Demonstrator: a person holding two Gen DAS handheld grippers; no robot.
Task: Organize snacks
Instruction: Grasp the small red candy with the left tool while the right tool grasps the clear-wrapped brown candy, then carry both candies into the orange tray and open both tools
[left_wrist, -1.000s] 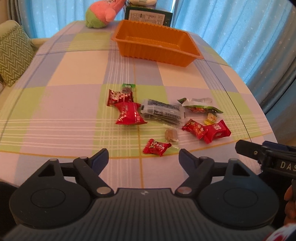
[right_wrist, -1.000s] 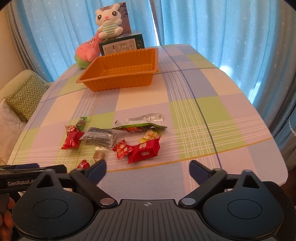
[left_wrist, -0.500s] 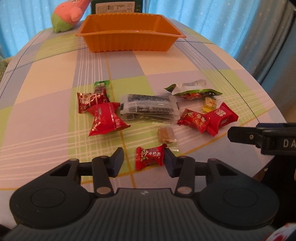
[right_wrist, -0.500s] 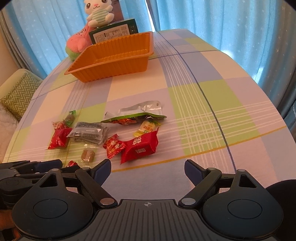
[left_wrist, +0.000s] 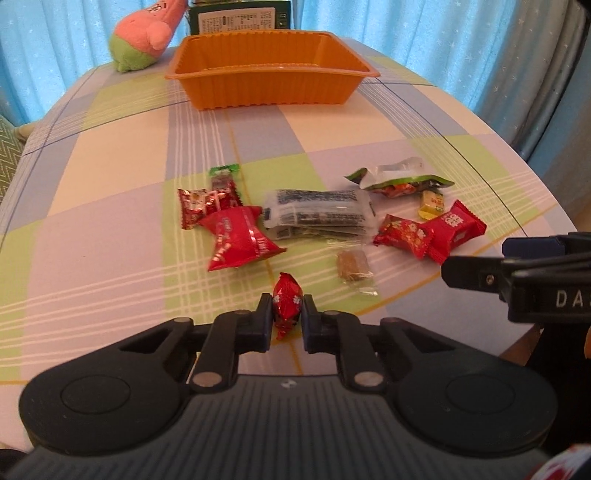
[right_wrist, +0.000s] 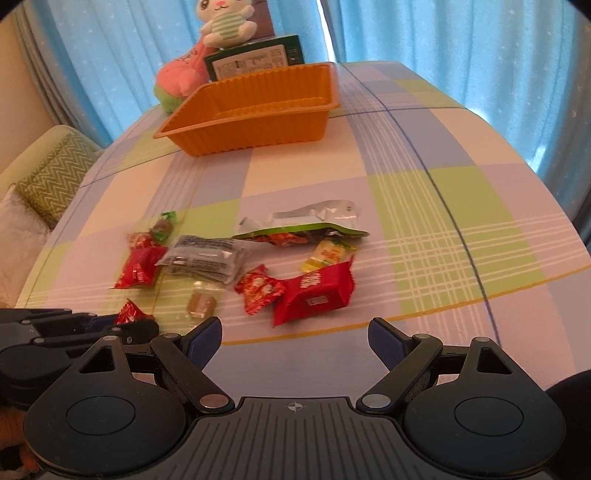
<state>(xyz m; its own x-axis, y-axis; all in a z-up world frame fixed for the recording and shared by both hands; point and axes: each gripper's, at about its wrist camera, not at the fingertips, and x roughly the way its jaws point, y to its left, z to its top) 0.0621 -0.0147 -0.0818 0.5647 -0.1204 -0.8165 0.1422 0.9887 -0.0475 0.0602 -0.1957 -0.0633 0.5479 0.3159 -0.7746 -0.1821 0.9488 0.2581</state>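
Red candy (left_wrist: 287, 305) pinched in left claw (left_wrist: 287, 314) | right claw (right_wrist: 295, 338) wide, holding nothing

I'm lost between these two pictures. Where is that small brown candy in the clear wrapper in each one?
Left wrist view: the brown candy lies right of centre, just beyond the left gripper.
Right wrist view: brown candy, lower left, just beyond the right gripper.
Shared landmark: the orange tray at the table's far end.

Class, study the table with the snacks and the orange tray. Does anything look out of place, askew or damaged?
Yes. The snacks lie scattered on the tablecloth, none visible in the orange tray. One green packet looks torn open. The left gripper pinches one small red candy.
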